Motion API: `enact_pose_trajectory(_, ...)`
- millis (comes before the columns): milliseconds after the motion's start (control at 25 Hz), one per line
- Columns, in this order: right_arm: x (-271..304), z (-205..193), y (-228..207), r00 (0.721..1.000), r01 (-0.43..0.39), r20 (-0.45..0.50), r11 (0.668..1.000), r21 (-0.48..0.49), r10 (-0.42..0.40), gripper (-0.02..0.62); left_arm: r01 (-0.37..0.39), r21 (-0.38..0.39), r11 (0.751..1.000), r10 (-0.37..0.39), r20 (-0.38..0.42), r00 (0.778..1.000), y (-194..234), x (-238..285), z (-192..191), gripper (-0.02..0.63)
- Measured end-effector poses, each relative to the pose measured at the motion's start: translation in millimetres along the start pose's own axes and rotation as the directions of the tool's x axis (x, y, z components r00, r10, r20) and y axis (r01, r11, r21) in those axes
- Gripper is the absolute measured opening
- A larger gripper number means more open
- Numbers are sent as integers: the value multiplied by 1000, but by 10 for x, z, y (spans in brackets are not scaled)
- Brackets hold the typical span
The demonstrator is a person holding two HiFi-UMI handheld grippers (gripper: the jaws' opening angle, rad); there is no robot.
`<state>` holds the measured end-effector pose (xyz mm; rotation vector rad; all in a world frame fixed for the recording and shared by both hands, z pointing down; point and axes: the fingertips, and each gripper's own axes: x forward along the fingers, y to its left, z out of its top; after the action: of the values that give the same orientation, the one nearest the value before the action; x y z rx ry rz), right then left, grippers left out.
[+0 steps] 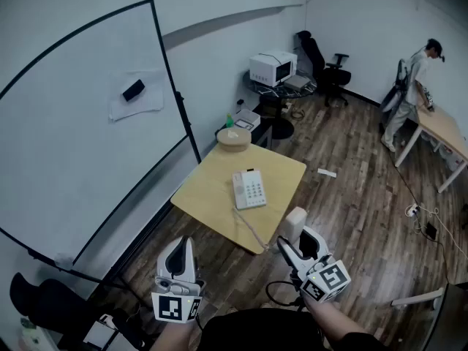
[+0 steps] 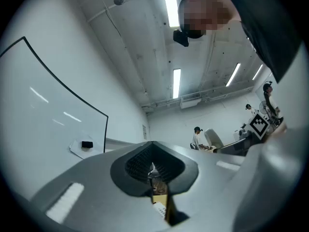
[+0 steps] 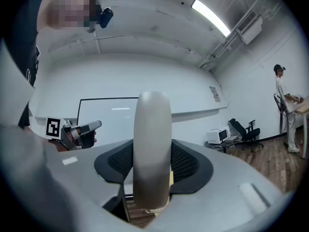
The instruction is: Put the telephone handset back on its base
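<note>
Handset [image 3: 152,144] stands upright in the right gripper [image 1: 298,243], cord end down

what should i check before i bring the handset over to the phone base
1. Grip on the handset: ok, the right claw is closed on both its sides.
2. Cradle on the phone base free: ok, nothing lies on it.
3. Handset above the base: not ok, it is held off the near edge of the table.
4. Cord free of snags: cannot tell, too thin to follow.
5. Left claw out of the way: ok, shut, empty, held off the table's near corner.
</note>
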<state>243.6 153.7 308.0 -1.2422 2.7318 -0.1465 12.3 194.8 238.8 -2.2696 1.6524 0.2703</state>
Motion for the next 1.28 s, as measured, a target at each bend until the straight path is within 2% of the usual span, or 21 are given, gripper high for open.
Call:
enact_pose_trajectory(520,33,-46,129,999,-38,5,999,34,38,227,16,2,1000,-16,5,1000,-19,-27,-1,0)
enact_pose_trajectory(800,-13,-22,52,1000,-20,9,999,26,20,227,11,18,1000,-11,-1,1000,-112,26,8,0)
enact_pose_trajectory(1280,118,-73,-127,999,-48,14,998,43,47,227,-36,61,998,37,-28,999,-154,92,-141,0)
